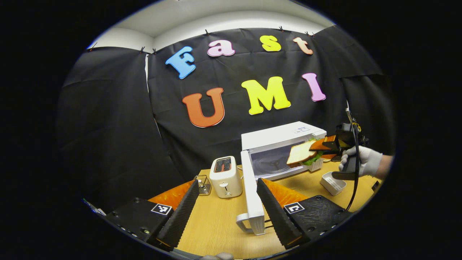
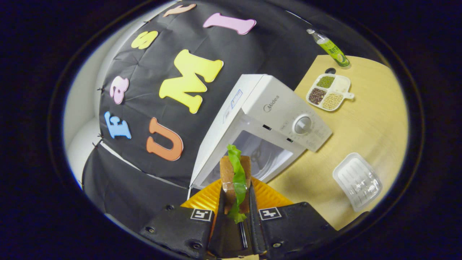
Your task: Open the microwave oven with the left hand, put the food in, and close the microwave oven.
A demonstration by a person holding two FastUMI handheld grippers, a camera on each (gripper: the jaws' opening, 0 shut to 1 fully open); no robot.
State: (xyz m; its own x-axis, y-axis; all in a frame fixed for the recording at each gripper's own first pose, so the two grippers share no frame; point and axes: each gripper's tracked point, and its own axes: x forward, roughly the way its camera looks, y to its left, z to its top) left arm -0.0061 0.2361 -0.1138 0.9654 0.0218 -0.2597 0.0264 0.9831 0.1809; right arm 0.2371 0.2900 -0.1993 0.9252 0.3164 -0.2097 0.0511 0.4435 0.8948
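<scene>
My left tongs (image 1: 226, 213) stand wide open above the pale wood table (image 1: 216, 224), their ribbed, wedge-shaped fingers (image 1: 179, 213) gripping nothing. Between those fingers, in the left gripper view, the microwave's door (image 1: 249, 191) is swung out toward me edge-on, a slim white slab with a looped handle (image 1: 244, 223) at its near end. The microwave (image 2: 267, 119) itself is a boxy white shell with a round knob (image 2: 302, 125) on its control panel, and its cavity stands open with a glass turntable (image 1: 270, 162) inside. My right tongs (image 2: 236, 213) are clamped narrow on the sandwich (image 2: 235, 177), both fingers pressing its flat brown-crusted bread with a frilly green lettuce leaf squeezed out between the slices. From the left gripper view, a gloved hand (image 1: 362, 160) holds that tool with the sandwich (image 1: 303, 153) in the air right at the mouth of the cavity, not yet inside. A small white toaster (image 1: 226, 177) with rounded corners stands left of the door, a wire rack (image 1: 204, 184) just beside it. A ridged clear plastic tray (image 2: 357, 180) lies on the table right of the microwave, with a four-part dish of grains (image 2: 328, 92) and a green bottle (image 2: 330, 47) farther back.
</scene>
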